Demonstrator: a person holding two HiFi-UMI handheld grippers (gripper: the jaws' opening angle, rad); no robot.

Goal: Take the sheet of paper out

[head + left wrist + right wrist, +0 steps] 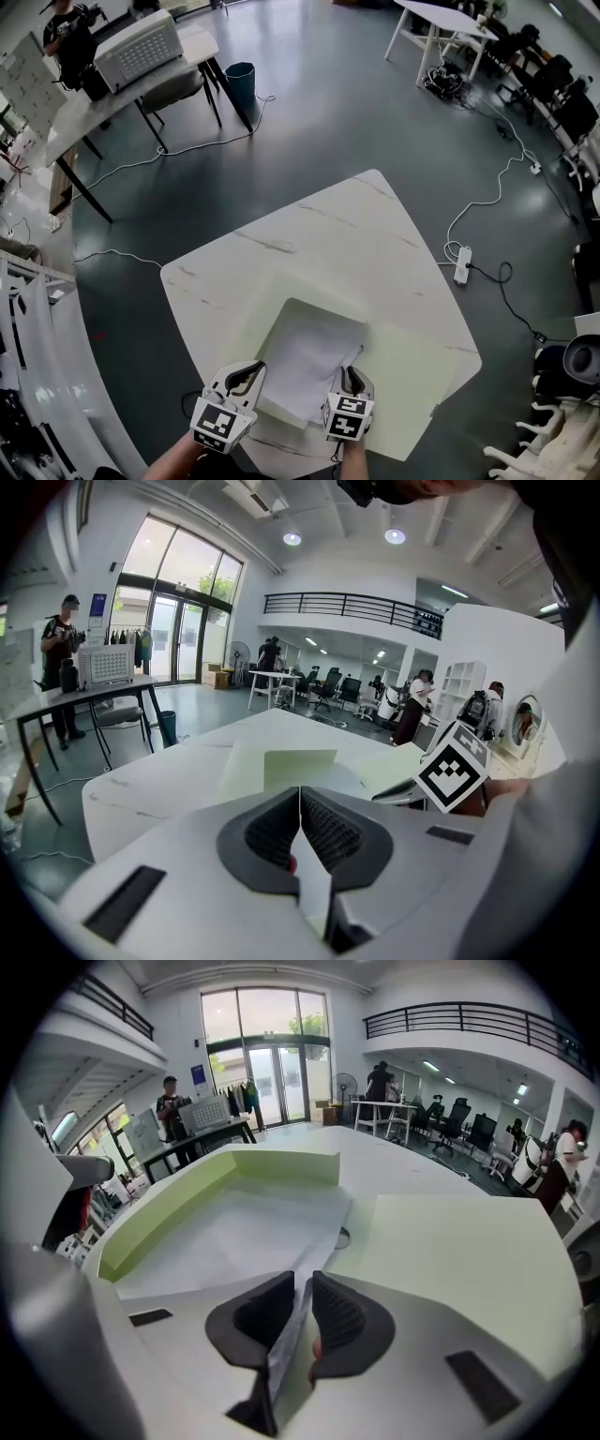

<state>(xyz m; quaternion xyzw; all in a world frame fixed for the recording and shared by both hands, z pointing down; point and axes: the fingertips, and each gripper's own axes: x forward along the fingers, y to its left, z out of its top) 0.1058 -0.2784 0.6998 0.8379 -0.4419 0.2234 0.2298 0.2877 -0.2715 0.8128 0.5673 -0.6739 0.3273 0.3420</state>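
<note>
Right gripper view: jaws pinch paper (234,1232); left's: box wall (314,892).

We look down on a glossy dark grey floor (319,103) crossed by white cables (451,230), a power strip (461,265) at right. A marble-topped table (356,220) fills the centre; a desk (70,117) and teal bin (240,77) stand upper left. Tall glass doors (173,639), a railed balcony (342,607) and what seem recessed ceiling lights (292,538) frame the hall.
</note>
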